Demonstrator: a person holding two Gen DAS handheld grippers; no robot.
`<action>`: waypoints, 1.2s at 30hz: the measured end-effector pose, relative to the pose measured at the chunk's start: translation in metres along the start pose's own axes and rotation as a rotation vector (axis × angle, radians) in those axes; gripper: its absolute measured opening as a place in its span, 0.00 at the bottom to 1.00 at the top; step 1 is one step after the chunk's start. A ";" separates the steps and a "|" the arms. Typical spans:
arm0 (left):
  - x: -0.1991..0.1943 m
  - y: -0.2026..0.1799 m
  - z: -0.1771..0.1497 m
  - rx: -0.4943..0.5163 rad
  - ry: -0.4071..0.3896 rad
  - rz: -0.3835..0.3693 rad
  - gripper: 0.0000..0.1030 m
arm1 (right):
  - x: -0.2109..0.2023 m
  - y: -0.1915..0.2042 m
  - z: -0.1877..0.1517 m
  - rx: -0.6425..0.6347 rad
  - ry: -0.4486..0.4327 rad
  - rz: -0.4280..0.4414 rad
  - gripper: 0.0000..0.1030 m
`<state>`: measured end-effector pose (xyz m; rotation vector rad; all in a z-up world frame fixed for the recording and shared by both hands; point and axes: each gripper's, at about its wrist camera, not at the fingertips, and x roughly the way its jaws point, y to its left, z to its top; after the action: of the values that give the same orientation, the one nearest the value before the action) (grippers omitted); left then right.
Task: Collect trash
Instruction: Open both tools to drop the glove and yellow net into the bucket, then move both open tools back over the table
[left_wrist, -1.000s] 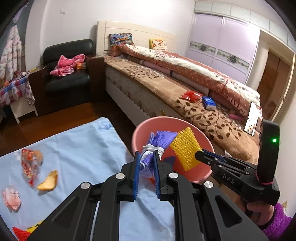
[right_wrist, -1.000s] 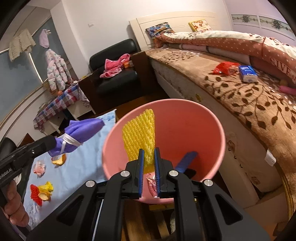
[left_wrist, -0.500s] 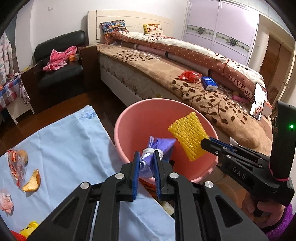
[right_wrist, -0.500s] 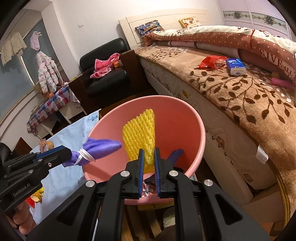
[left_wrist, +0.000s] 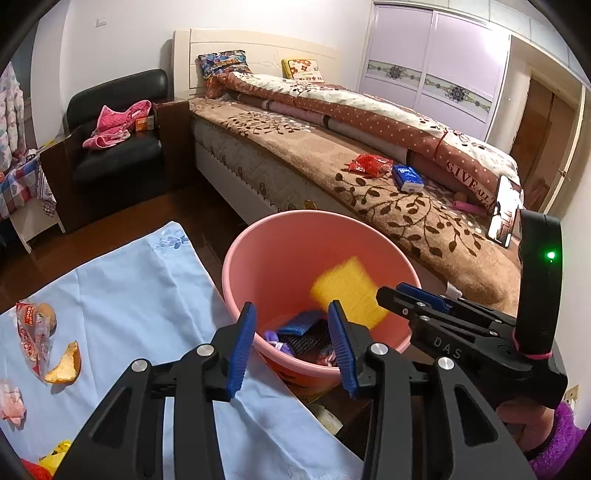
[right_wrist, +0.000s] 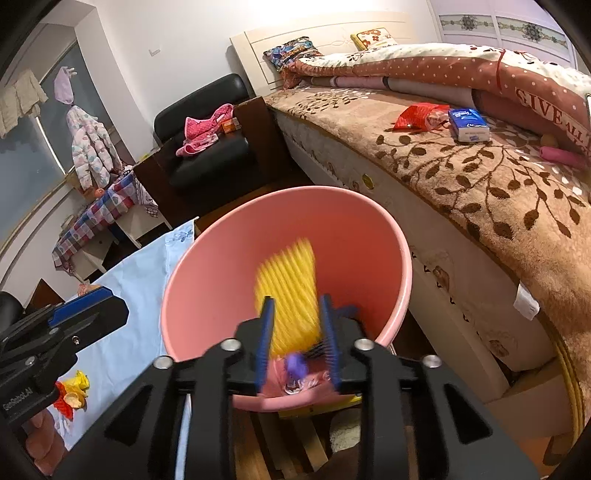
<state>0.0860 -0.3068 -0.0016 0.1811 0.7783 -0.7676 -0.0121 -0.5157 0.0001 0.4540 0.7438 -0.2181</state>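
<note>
- Opening over the pink bucket (left_wrist: 258, 266), the left gripper (left_wrist: 291, 343) has its blue pads spread wide with nothing pressed between them.
- Below that gap, a purple glove (left_wrist: 274, 338) lies at the bottom of the bucket among dark blue and black scraps.
- The right gripper (right_wrist: 298, 343) is also opening, its pads parted either side of a yellow foam net (right_wrist: 290, 291) that shows blurred and loose inside the bucket, not pinched.
- In the left wrist view the same net hangs as a smeared yellow patch just off the right gripper's tip, within the bucket's rim.
- The bucket stands on the floor between a pale blue cloth (left_wrist: 129, 288) and the bed (left_wrist: 406, 206).
- On the cloth lie an orange peel (left_wrist: 66, 363), a clear wrapper (left_wrist: 31, 332) and more red and yellow scraps at the near edge.
- On the bed's brown blanket sit a red bag (left_wrist: 369, 163) and a blue tissue pack (left_wrist: 408, 178).
</note>
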 end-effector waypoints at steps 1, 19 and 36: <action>-0.001 0.000 0.000 -0.002 -0.002 0.001 0.39 | -0.001 0.001 0.000 -0.001 -0.001 0.001 0.29; -0.052 0.054 -0.031 -0.127 -0.045 0.103 0.44 | -0.025 0.062 -0.010 -0.115 -0.051 0.109 0.29; -0.135 0.162 -0.115 -0.287 -0.066 0.319 0.45 | -0.020 0.154 -0.050 -0.309 0.053 0.227 0.29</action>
<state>0.0689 -0.0673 -0.0101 0.0192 0.7655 -0.3534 -0.0028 -0.3555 0.0311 0.2472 0.7561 0.1211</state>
